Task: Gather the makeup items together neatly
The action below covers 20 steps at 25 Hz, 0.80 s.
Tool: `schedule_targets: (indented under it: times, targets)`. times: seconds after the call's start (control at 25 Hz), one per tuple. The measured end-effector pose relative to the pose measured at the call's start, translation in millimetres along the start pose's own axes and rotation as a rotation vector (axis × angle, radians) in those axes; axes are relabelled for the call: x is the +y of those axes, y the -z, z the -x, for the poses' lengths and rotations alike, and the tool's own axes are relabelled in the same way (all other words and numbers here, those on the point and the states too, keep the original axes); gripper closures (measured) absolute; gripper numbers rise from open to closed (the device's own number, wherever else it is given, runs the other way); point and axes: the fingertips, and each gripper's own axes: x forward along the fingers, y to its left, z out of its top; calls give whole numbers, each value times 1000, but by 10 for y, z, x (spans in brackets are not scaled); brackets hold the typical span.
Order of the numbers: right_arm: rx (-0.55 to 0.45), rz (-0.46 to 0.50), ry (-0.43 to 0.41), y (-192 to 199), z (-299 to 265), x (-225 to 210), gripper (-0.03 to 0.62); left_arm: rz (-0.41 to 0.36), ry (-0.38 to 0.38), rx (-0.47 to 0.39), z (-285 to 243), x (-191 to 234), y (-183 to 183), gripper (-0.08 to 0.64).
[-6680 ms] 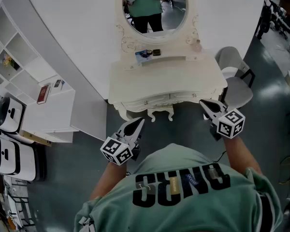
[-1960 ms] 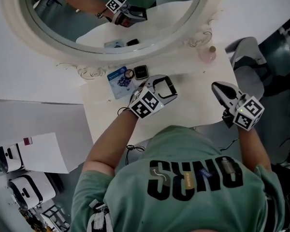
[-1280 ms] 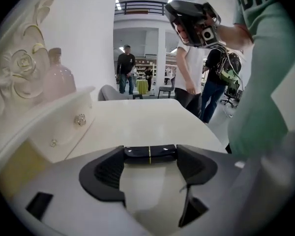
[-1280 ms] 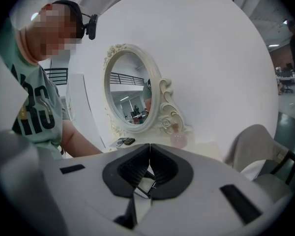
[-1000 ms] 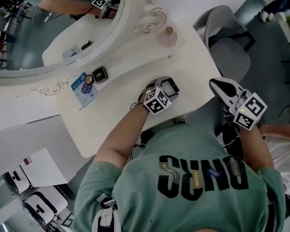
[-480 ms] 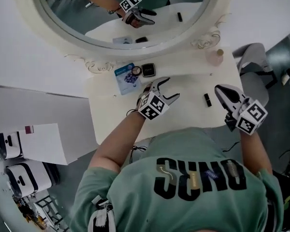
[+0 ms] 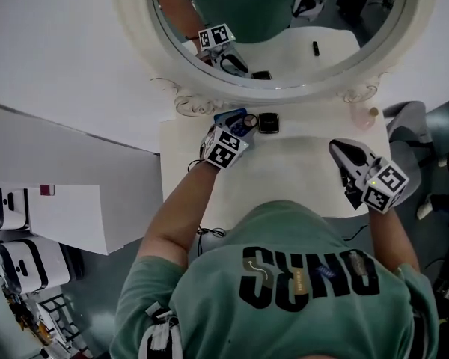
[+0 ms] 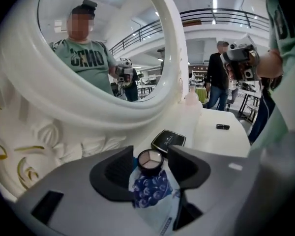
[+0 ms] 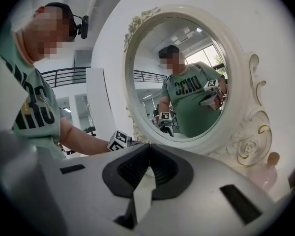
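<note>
A small round eyeshadow pot (image 8: 150, 160) lies on a blue packet (image 8: 150, 190) at the foot of the mirror. My left gripper (image 8: 150, 157) has it between its jaws, which have just been closing; a thin gap shows on each side of the pot. In the head view that gripper (image 7: 238, 128) is over the packet (image 7: 226, 117). A black square compact (image 8: 168, 140) (image 7: 268, 123) lies just behind it. A black lipstick (image 8: 222, 127) lies further right on the table. My right gripper (image 7: 337, 149) (image 9: 148, 147) is shut and empty near the table's right edge.
The white dressing table (image 7: 299, 172) stands against the wall under a big oval mirror (image 7: 284, 28). A pink bottle (image 7: 365, 117) stands at the back right corner. A grey chair (image 7: 408, 122) is to the right, white shelves (image 7: 60, 215) to the left.
My left gripper has moved from the middle of the table up and left to the blue packet, and its jaws have narrowed around the round pot. The right gripper kept near the table's right edge.
</note>
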Motion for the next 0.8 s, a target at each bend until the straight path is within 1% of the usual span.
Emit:
schedule_targets:
  times: [0.08,0.2,0.28,0.36,0.48,0.64,0.8]
  targets:
    - [8,-1,15,9,-29,-12,597,28,39,22,-94,-1,63,337]
    - [17,-13,53,21,3,-67,597,33,87,62,-212,-50,111,334]
    - [23,-19,75,38,39,-99,597,24,94,84,-274,-54,140,334]
    - [28,-21,88,59,67,-114,597,17,85,106,-317,-31,181,336]
    - [31,-23,95,77,88,-119,597,25,75,146,-350,3,279,341]
    - [31,-22,98,83,142,-106,597,33,82,131,-337,8,293,344]
    - [15,-15,92,67,212,-119,597,23,55,92,-197,31,159,345]
